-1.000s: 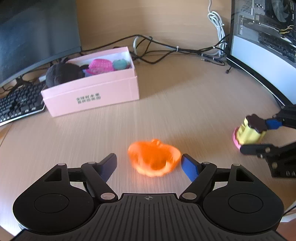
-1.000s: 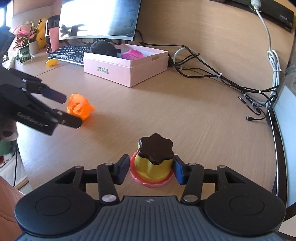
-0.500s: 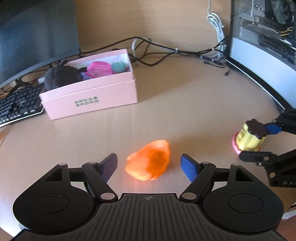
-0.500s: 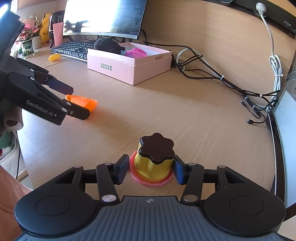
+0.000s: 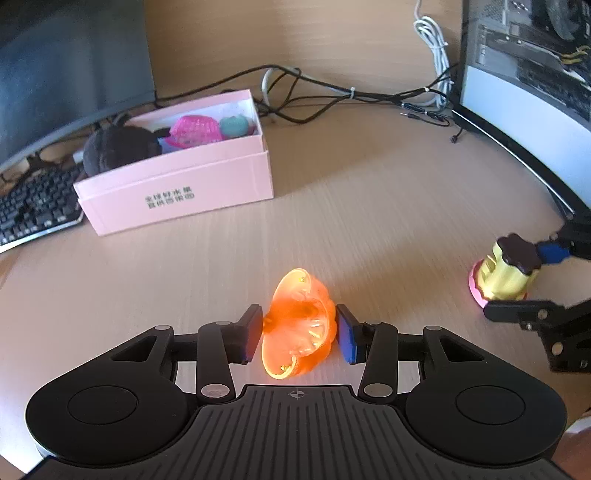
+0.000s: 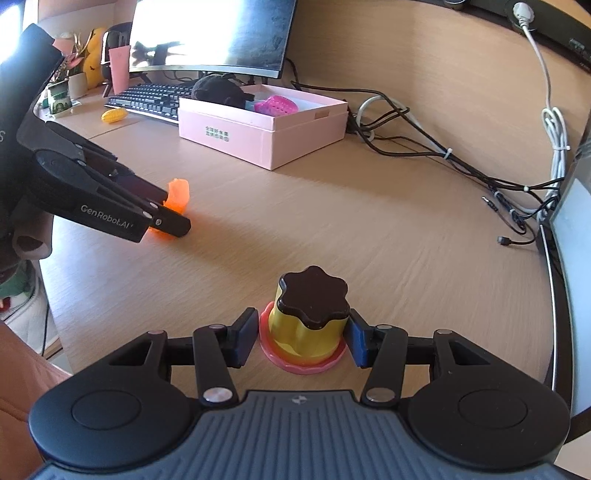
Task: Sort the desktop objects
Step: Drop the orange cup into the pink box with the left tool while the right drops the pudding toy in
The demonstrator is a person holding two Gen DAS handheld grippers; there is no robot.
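The left tool (image 5: 300,332) has just closed on the orange toy (image 5: 298,325); its two pads press the toy's sides, and the toy stands tipped on edge on the counter (image 5: 369,221), right at the tool's 12 o'clock. The right tool (image 6: 303,334) grips the yellow pudding toy (image 6: 308,321), a pad against each side above its pink base, the dark scalloped top upright; it too sits at 12 o'clock of its own tool, on the counter.

From the left wrist view the right tool (image 5: 517,280) and the pudding toy (image 5: 506,271) lie at 3 o'clock, well apart from the orange toy, with bare wood between. From the right wrist view the left tool (image 6: 173,212) sits at 10 o'clock, the orange toy (image 6: 177,194) showing only partly past its fingers.

Beyond both tools the counter is open up to the pink box (image 5: 177,184), at 11 o'clock in both views. The left view looks into the box: a dark plush toy (image 5: 118,147), a pink mesh item (image 5: 194,129) and a teal item (image 5: 236,125) lie inside. Right of the box, a tangle of cables (image 5: 332,92) runs along the back wall toward a computer case (image 5: 528,74) at 2 o'clock.

Only the right view shows the counter's rounded near-left edge, a yellow toy (image 6: 113,116) beside the keyboard (image 6: 147,101), the lit monitor (image 6: 210,33), and small plants (image 6: 70,81) at the far left
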